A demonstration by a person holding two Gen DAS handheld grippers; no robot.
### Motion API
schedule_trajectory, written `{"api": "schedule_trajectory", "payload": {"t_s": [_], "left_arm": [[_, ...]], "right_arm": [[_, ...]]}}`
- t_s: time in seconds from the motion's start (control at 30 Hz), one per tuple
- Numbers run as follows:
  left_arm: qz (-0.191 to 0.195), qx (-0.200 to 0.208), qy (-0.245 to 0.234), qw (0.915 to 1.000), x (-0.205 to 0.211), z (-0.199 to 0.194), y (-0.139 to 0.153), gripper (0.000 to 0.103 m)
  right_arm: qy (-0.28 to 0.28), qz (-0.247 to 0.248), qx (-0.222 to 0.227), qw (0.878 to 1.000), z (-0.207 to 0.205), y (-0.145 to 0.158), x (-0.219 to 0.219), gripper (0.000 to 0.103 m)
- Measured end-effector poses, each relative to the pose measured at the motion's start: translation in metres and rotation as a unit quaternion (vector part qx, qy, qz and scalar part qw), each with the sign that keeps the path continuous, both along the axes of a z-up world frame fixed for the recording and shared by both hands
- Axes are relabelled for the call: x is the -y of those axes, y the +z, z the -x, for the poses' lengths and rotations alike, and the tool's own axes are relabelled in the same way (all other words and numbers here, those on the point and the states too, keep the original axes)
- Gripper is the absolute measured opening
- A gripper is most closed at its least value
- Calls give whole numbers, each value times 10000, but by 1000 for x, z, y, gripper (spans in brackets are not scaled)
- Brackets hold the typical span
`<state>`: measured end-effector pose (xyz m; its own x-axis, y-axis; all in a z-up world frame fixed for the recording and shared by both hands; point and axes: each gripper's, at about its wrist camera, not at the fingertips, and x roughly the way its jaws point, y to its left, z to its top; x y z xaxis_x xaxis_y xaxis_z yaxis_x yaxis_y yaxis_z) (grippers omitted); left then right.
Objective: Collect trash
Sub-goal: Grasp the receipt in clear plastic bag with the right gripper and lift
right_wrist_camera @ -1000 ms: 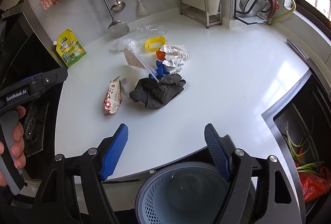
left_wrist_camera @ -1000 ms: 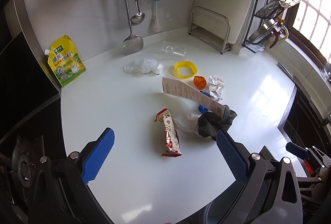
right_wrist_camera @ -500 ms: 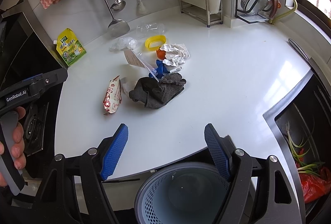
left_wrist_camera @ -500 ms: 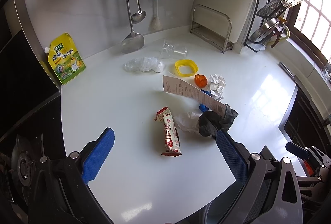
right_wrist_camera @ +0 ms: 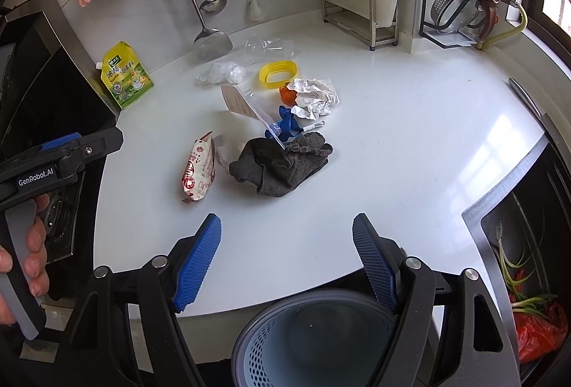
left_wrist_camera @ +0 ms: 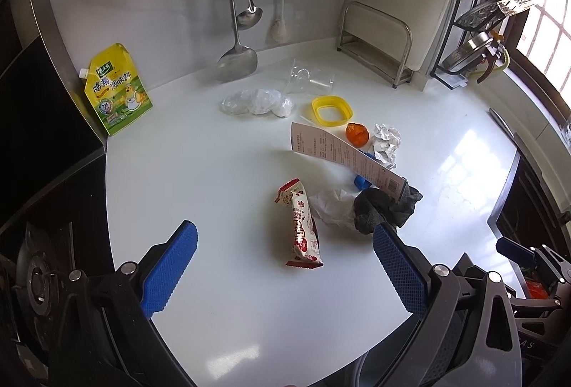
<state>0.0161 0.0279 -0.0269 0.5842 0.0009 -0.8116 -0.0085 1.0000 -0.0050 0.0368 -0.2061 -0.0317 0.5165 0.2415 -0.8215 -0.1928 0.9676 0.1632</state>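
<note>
White kitchen counter (left_wrist_camera: 200, 172), wall rail of utensils behind, litter clustered mid-surface.

Left gripper (left_wrist_camera: 285, 265): fingers spread wide, empty, above the near counter edge. Right gripper (right_wrist_camera: 285, 265): fingers likewise apart, empty, over the grey bin (right_wrist_camera: 314, 337) below the edge.

Snack wrapper (left_wrist_camera: 303, 226): just ahead of the left fingers; light, crinkly, likely slippery; best pinched across its middle.

Grey rag (right_wrist_camera: 282, 162): beside the wrapper; soft, takes a pinch on any fold.

Receipt (left_wrist_camera: 342, 155): stiff-thin, propped on the rag; take by an edge.

Crumpled paper (left_wrist_camera: 385, 140), orange scrap (left_wrist_camera: 357, 133), yellow ring (left_wrist_camera: 332, 108): farther back.

Change from a second ago: left view slightly nearer the litter; nothing yet collected.
</note>
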Motion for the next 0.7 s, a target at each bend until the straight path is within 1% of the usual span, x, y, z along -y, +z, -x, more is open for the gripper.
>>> {"api": "schedule_trajectory", "payload": {"t_s": [0.27, 0.4, 0.57, 0.7], "left_arm": [[24, -163, 137, 9998, -15, -10, -15, 97], [29, -254, 190, 9995, -23, -15, -23, 97], [60, -379, 237, 9990, -32, -19, -32, 97], [57, -495, 213, 9985, -35, -22, -41, 97]], "right_arm": [[218, 113, 49, 9997, -22, 3, -10, 73], [411, 205, 156, 9988, -39, 7, -21, 73], [721, 319, 213, 9967, -74, 5, -36, 73], [1142, 423, 92, 9925, -110, -5, -55, 72]]}}
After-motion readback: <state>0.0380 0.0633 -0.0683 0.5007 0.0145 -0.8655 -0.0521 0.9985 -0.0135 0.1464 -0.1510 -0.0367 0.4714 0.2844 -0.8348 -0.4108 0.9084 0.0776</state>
